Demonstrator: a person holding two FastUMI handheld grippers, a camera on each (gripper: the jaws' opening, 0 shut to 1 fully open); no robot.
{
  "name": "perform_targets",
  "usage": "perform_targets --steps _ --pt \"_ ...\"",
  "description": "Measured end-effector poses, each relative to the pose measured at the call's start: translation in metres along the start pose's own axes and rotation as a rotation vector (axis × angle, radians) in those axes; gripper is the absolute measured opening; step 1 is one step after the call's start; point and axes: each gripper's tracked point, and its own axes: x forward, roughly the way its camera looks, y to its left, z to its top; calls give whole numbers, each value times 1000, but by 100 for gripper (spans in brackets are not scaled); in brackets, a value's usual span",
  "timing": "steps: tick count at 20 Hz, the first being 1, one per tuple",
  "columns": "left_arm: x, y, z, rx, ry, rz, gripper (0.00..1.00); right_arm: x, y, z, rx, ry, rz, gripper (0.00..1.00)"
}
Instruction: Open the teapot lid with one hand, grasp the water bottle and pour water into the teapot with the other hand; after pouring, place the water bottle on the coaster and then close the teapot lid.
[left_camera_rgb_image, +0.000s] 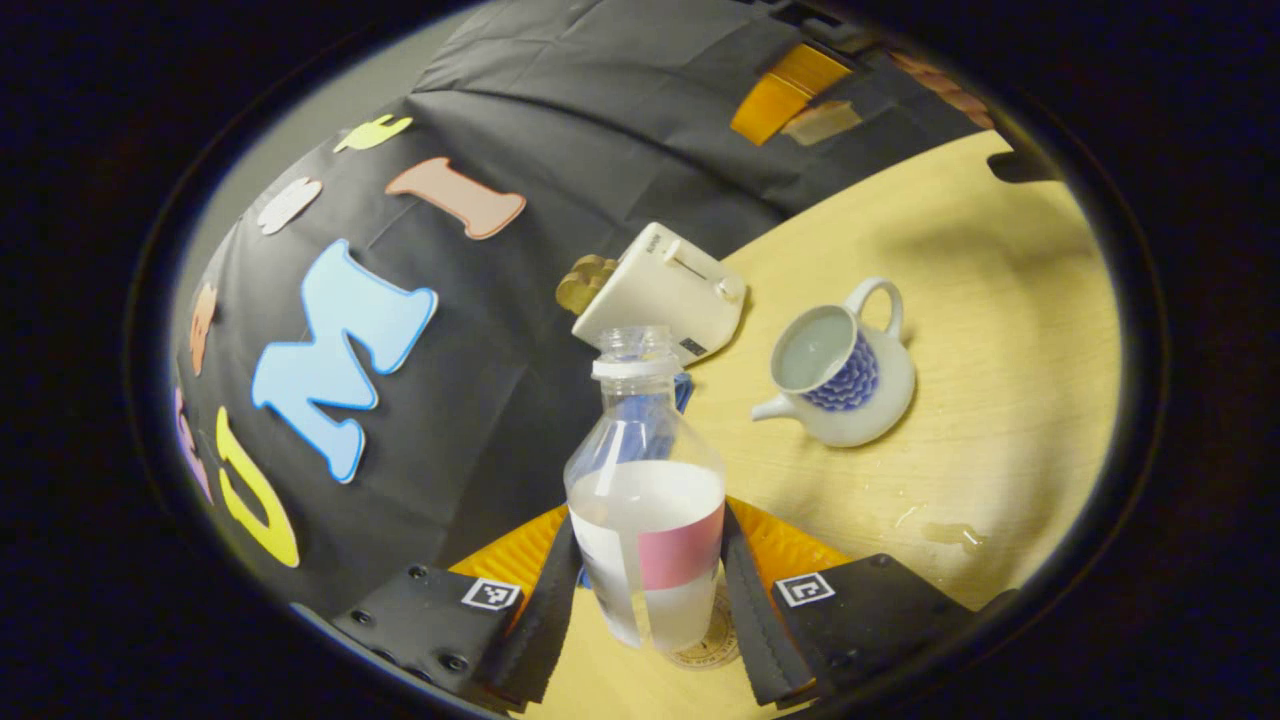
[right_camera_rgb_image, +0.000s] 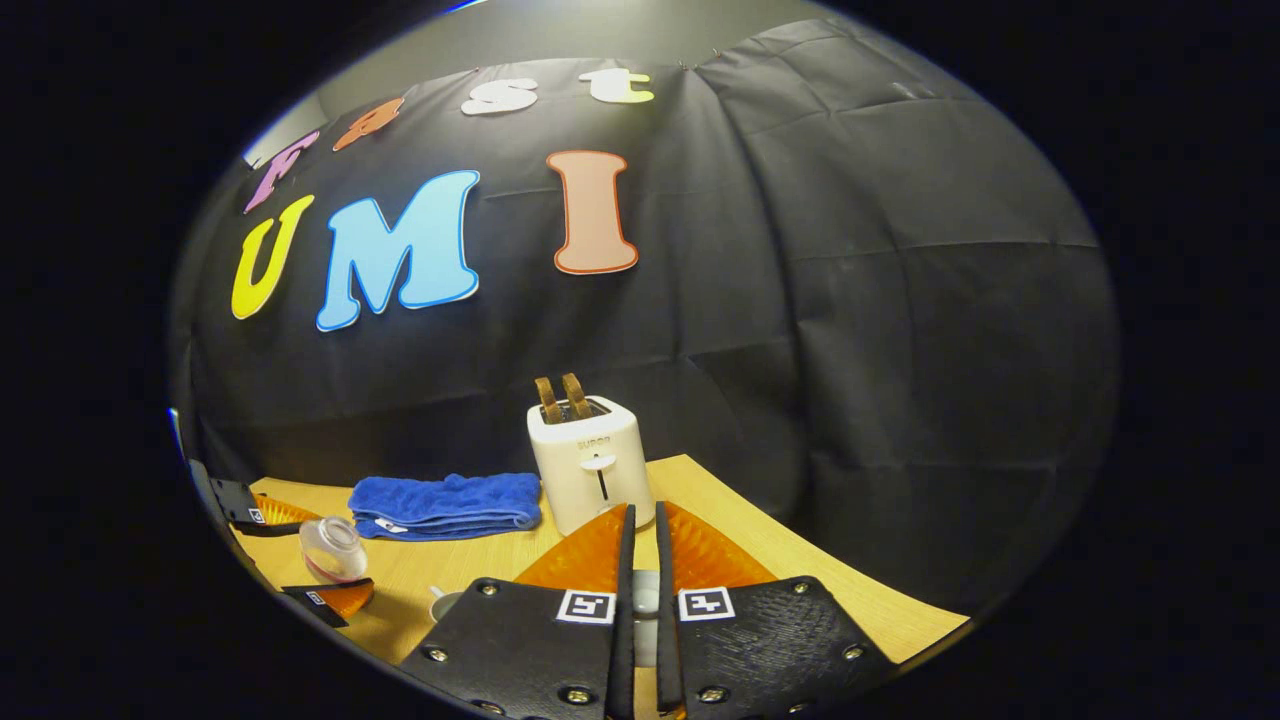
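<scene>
Wooden table (left_camera_rgb_image: 1000, 300) bears the open teapot (left_camera_rgb_image: 840, 370); left gripper (left_camera_rgb_image: 650, 590) clamps the water bottle (left_camera_rgb_image: 645, 500), right gripper (right_camera_rgb_image: 640, 590) pinches something unidentifiable.

In the left gripper view, bare worktop (left_camera_rgb_image: 1000, 300) lies open across the right of the frame, around and past the lidless teapot (left_camera_rgb_image: 843, 368). The toaster (left_camera_rgb_image: 662, 292) stands at centre against the booth wall, closing that side. In the right gripper view, the toaster (right_camera_rgb_image: 590, 465) blocks the centre, the blue towel (right_camera_rgb_image: 445, 503) lies left of it, and open worktop runs to its right.
</scene>
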Motion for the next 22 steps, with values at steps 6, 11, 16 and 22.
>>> perform_targets --steps 6,11,16,22 --pt "14 -1 12 218 9 -17 83 -5 0 7 47 -10 28 9" --pt "22 -4 11 397 52 -44 83 -8 2 10 38 -22 28 9" --pt "28 -1 13 583 84 -77 83 -9 8 11 22 -29 36 8" --pt "28 8 26 757 97 -75 83 -8 8 12 21 -29 40 8"
